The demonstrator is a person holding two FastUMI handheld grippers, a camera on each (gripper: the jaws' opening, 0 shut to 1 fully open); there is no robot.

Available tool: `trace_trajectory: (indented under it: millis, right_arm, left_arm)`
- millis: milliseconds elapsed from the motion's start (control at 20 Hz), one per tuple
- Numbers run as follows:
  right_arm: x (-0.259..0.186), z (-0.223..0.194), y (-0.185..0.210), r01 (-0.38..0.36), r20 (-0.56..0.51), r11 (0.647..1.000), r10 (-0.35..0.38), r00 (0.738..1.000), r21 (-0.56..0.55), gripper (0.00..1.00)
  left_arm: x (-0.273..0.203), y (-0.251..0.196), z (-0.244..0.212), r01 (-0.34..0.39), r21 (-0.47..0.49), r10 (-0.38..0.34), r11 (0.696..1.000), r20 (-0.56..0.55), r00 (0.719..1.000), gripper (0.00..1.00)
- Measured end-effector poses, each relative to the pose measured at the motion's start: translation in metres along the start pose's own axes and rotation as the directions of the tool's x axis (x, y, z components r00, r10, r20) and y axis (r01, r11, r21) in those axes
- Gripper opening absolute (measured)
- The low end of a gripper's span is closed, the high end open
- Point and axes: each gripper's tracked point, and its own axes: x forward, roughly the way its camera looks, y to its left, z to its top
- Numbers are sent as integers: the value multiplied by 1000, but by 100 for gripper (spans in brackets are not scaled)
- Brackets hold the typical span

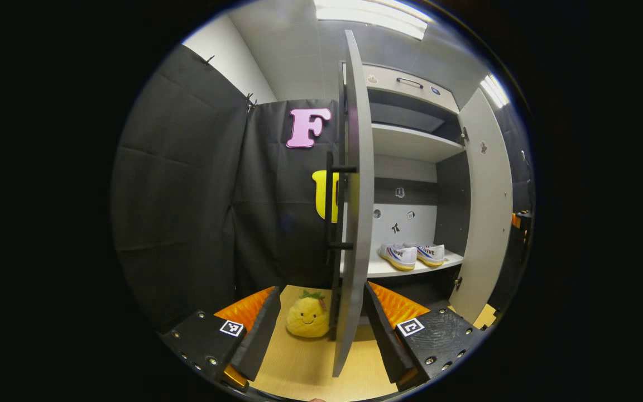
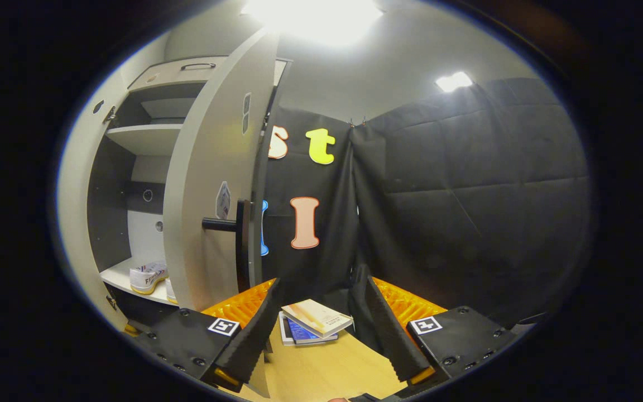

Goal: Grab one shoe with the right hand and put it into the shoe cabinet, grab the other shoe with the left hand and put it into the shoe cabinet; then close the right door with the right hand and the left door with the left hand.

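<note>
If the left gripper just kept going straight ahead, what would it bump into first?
Most likely the left door. Its edge stands between the open fingers of the left gripper, so going straight on would meet that edge first. The plush pineapple sits on the floor beside it, lower and to one side. Depth is hard to judge.

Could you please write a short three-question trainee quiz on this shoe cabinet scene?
1. True or false: both shoes sit on a shelf inside the shoe cabinet.
2. The left door is: A) shut B) open, its edge between the left gripper fingers C) missing.
3. What lies on the floor ahead of the right gripper?

Key: 1 true; 2 B; 3 a small stack of books.
</note>
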Motion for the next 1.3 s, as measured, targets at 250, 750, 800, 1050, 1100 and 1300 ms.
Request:
trace_trajectory:
  millis: [250,750,800,1050,1100,1300]
  right_arm:
    - [-5,3,36,-85,5,996,85,996,9,95]
    - [-17,-8,119,-311,-2,950,311,950,0,97]
    - [-19,-12,120,-318,-9,948,318,948,-2,96]
    - [-22,-40,113,-317,-71,948,317,946,6,96]
    - [-23,-44,111,-315,-80,949,314,946,10,97]
    - [-25,-51,99,-308,-85,951,307,948,9,98]
  left_arm:
    - [0,9,-3,-9,-23,9,1000,-12,1000,80]
    - [16,57,21,-111,-51,111,992,-2,994,80]
    - [20,62,28,-129,-54,130,990,9,992,80]
    - [48,75,60,-150,-90,157,985,75,985,80]
    - [52,69,62,-126,-97,134,987,79,988,80]
    - [56,54,66,-90,-64,97,994,106,990,79]
